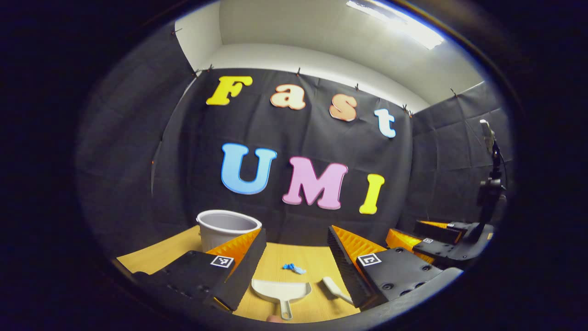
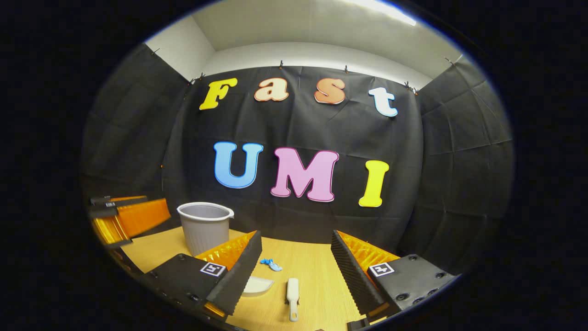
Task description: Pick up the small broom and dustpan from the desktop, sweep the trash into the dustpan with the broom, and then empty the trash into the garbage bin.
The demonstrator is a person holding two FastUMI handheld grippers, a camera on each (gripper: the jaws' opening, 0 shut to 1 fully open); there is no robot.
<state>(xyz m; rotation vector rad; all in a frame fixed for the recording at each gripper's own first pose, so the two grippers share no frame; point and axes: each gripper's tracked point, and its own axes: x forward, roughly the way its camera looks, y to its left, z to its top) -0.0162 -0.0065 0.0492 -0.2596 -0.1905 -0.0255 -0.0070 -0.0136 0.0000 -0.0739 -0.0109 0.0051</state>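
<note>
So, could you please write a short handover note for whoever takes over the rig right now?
Left gripper: jaws open, holding nothing, above the dustpan.
Right gripper: jaws open, holding nothing, above the broom.
Dustpan and broom lie flat on the desk, the blue trash just beyond them; the bin stands upright at the back left.
Done: nothing yet.
Left: pick up both tools, sweep the trash in, empty it into the bin.
</note>
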